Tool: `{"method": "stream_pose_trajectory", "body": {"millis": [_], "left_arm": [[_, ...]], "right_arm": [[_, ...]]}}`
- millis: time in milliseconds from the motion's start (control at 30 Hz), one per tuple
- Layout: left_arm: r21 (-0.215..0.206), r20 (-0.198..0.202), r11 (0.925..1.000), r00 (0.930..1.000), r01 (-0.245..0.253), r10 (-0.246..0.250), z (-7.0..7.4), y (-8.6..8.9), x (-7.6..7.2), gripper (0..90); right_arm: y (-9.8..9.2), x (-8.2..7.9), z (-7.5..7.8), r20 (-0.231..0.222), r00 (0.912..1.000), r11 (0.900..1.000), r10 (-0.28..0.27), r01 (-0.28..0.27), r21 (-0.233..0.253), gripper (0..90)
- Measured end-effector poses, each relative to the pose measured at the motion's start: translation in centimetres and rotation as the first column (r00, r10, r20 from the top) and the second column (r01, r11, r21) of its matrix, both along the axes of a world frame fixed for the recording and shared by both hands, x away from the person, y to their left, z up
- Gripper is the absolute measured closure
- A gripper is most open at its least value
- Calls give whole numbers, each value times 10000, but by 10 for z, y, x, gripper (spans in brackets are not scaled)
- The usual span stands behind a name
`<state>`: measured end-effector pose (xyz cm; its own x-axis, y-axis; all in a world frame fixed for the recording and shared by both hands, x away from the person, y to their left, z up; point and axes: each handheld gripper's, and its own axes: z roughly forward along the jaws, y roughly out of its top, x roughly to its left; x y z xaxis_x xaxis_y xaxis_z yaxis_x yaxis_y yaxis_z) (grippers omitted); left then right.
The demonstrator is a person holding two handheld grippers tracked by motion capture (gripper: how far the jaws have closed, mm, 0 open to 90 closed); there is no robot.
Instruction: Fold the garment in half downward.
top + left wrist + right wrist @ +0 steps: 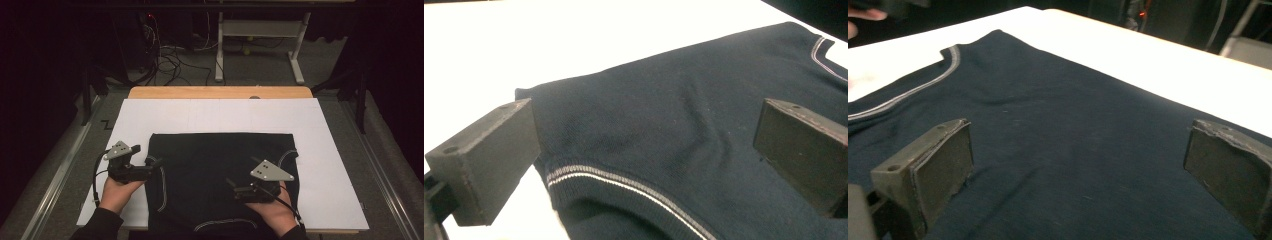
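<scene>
No readable brand, label or writing anywhere. My left gripper (153, 163) sits at the left edge of the dark shirt (210, 170), jaws spread wide, nothing pinched; in the left gripper view the striped trim (624, 182) runs between them, with bare white sheet (210, 115) to the left. The shirt lies folded flat on the sheet, near-centre of the table (220, 92), its near edge at the table's near edge. There is open sheet left, far and right of it. My right gripper (231, 187) hovers over the shirt's near-right part, jaws also spread, fabric below them, holding nothing. My right hand (272, 210) covers some fabric. The room beyond the table is dark and hard to make out.
</scene>
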<state>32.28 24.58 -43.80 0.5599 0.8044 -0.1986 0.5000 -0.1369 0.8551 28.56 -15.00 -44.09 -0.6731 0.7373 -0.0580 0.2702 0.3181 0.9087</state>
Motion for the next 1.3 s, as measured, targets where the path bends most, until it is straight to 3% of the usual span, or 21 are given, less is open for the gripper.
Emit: {"method": "stream_pose_trajectory", "body": {"millis": [67, 200, 467, 833, 900, 967, 1133, 1233, 1300], "left_arm": [[-76, 21, 10000, 10000, 65, -65, 1, -2, 4, 0], [206, 324, 9998, 9994, 77, -84, 2, -8, 10, 0], [104, 470, 9999, 9988, 108, -112, 15, -9, 32, 0], [-126, 395, 9999, 9992, -70, 74, 32, -3, 56, 0], [1, 371, 9997, 9990, -231, 231, 33, 0, 61, 0], [71, 510, 9990, 9978, -434, 430, 33, 4, 65, 0], [57, 212, 9987, 9985, -504, 503, 24, 10, 77, 0], [120, 174, 9966, 9965, -815, 813, 15, 15, 82, 0], [-166, -237, 9953, 9952, -953, 949, 4, 21, 86, 0]], "right_arm": [[9, 0, -2, -35, 9998, 9998, 201, -201, -85, 2], [26, -2, -7, -143, 9981, 9980, 600, -603, -194, 2], [58, -9, -9, -176, 9900, 9901, 1399, -1401, -128, 2], [97, -23, -4, -240, 9747, 9750, 2222, -2220, 94, 2], [103, -26, -3, -270, 9704, 9707, 2402, -2401, 55, 2], [109, -29, -3, -275, 9662, 9666, 2564, -2564, 27, 2], [119, -31, -7, -370, 9603, 9607, 2767, -2773, -134, 2], [122, -31, -10, -478, 9609, 9614, 2726, -2741, -260, 2], [123, -31, -11, -514, 9624, 9626, 2668, -2687, -350, 2]]}}
